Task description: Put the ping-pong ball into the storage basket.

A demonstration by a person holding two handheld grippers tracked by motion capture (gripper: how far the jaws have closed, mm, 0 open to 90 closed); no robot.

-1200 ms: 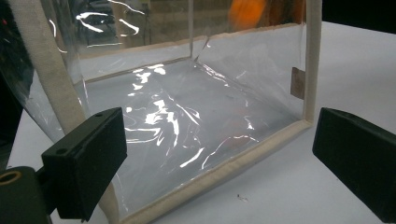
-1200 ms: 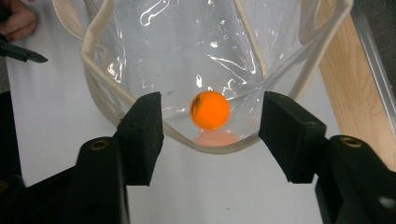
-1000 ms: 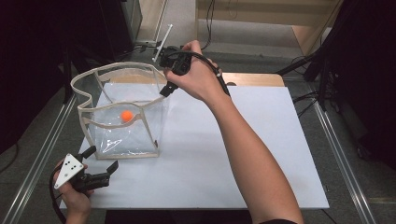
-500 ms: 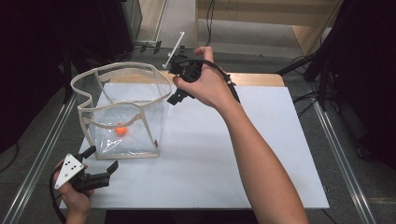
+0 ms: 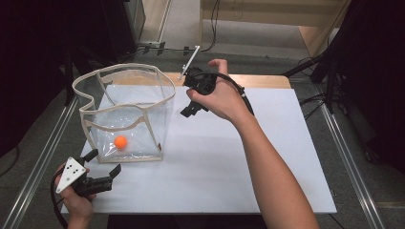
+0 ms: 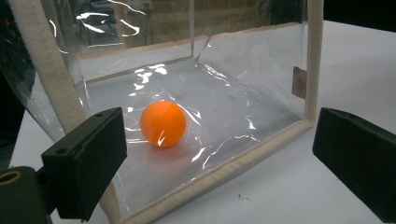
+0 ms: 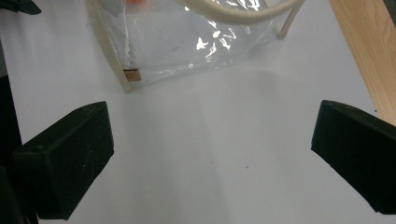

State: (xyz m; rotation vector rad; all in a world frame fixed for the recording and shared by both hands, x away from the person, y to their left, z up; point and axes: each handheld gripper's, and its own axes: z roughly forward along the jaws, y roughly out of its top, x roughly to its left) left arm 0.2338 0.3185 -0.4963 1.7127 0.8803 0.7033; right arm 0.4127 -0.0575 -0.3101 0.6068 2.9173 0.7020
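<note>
**Orange ball down in the clear bag, both grippers empty**

We take the clear bag as our landmark: see-through plastic, cream fabric trim, standing open-topped on the white table.

Orange ball lies on the bag's floor, toward the near-left corner as the high view has it. Nothing touches it. In the left gripper view we see the ball through the plastic wall, resting on the crinkled bottom, well inside the trim.

Left gripper sits on the table just outside the bag's near-left corner, held low in the person's left hand, pointing at the bag. Jaws wide apart, nothing between them; one jaw is close by the bag's corner trim, contact we can't tell.

Right gripper is off the bag's right side, near its upper rim but apart from it, carried in the right hand, pointing down toward the table. Its jaws have just been opening and now stand at full spread w/ nothing in them. In the right gripper view we look past them at bare white table, w/ the bag beyond and a strip of wooden edge to one side.
</note>
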